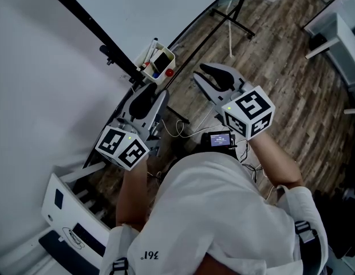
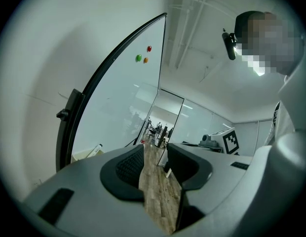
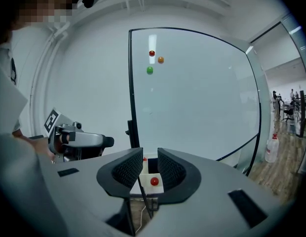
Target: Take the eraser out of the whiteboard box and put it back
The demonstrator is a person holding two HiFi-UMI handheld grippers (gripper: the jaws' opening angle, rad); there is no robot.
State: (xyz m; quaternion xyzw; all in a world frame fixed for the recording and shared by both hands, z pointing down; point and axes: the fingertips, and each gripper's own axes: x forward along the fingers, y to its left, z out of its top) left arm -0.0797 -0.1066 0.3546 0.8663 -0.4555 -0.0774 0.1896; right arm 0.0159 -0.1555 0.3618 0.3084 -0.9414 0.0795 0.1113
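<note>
**Eraser** (image 1: 162,62): one, judged to be the dark block lying inside the whiteboard box (image 1: 159,79), upper centre of the head view. Not yet taken out.

**Box:** one, white, hung on the frame of the whiteboard (image 3: 192,107). It also holds marker pens, count unclear, and has one red magnet (image 1: 169,72) on its outer wall.

**Board magnets:** three, red (image 3: 152,53), orange (image 3: 161,59) and green (image 3: 149,70).

**Right tongs** (image 3: 149,157): one, aimed at the box, jaws narrowly apart, gripping nothing.

**Left tongs** (image 2: 155,149): one, jaws parted and empty, only floor showing between them.

**Hazards:**
- The narrow right gap may fail to straddle the eraser and butt against it.
- A jaw may snag the pens or knock the hanging box askew.
</note>
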